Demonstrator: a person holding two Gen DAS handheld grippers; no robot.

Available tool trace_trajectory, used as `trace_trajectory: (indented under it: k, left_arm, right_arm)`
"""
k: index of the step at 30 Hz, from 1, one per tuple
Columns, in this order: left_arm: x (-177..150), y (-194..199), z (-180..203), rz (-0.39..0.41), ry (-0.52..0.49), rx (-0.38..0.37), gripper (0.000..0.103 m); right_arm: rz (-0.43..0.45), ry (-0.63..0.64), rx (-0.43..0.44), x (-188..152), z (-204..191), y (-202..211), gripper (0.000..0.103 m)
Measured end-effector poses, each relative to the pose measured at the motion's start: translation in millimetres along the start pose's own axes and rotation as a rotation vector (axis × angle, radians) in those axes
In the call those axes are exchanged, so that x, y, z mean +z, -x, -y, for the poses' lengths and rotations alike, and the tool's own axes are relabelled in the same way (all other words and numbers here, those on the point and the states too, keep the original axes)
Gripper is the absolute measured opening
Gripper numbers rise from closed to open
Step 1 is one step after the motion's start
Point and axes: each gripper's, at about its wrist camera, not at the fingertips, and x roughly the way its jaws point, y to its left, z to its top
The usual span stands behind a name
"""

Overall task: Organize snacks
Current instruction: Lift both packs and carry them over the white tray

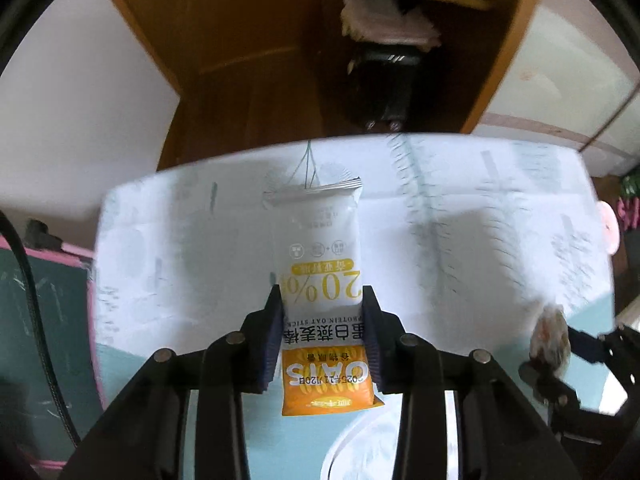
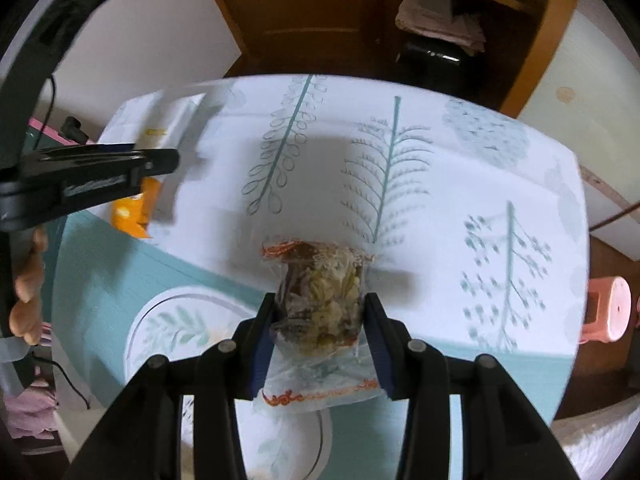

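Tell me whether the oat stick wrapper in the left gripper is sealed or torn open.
Sealed, as far as shown: the oat stick wrapper has an intact crimped far end. The left gripper hides part of its middle.

White wall (image 2: 168, 40), brown wooden cabinet (image 2: 320, 12), leaf-print tablecloth (image 2: 460, 168), possibly pink stool (image 2: 608, 308).

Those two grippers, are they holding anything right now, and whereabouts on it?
Yes. The left gripper pinches an oat bar packet across its middle, by its side edges. The right gripper pinches a clear snack packet across its middle too.
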Motion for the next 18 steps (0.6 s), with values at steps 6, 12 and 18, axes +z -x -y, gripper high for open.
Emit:
trace_trajectory:
  k: [6,12,18]
  left_arm:
    - [-26.1,127.5,2.7,0.156,-0.066,-0.036,0.035]
    - [-79.2,258.4,8.4,0.333,-0.135,-0.082,0.035]
    - [-158.4,354.6,20.7,0.459,-0.233,-0.142,0.036]
  right_arm:
    - [0.104,-0.018,-0.028,-36.2,-15.7,86.6,0.042]
    - [0.259,-0.012,-0.07,-74.4,-46.6,191.4,0.043]
    - [0.406,-0.009,-0.07,-128.8,-84.4,277.1,0.043]
